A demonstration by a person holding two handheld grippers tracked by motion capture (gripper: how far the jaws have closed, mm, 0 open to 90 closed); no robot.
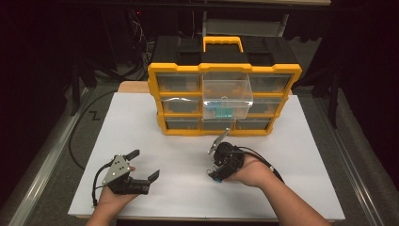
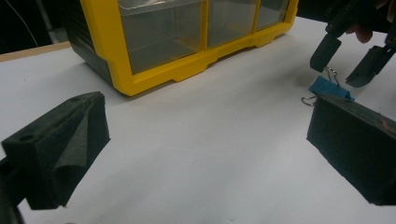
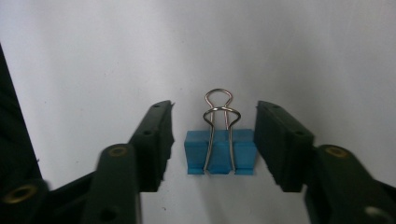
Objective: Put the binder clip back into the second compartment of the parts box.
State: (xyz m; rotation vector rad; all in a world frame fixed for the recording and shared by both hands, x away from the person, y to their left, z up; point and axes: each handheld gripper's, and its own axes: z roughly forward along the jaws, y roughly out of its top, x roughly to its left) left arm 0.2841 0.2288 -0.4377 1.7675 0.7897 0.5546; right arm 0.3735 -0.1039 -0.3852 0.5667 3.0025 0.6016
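Binder clip (image 3: 220,156) between open right gripper (image 3: 214,140).

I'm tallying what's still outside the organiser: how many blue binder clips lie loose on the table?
1: a blue binder clip lies on the white table between the open jaws of the right gripper. Others may be hidden.

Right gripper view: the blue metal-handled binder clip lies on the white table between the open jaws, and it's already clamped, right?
Not clamped. In the right gripper view the blue binder clip lies on the white table between the right gripper's open jaws, with gaps on both sides.
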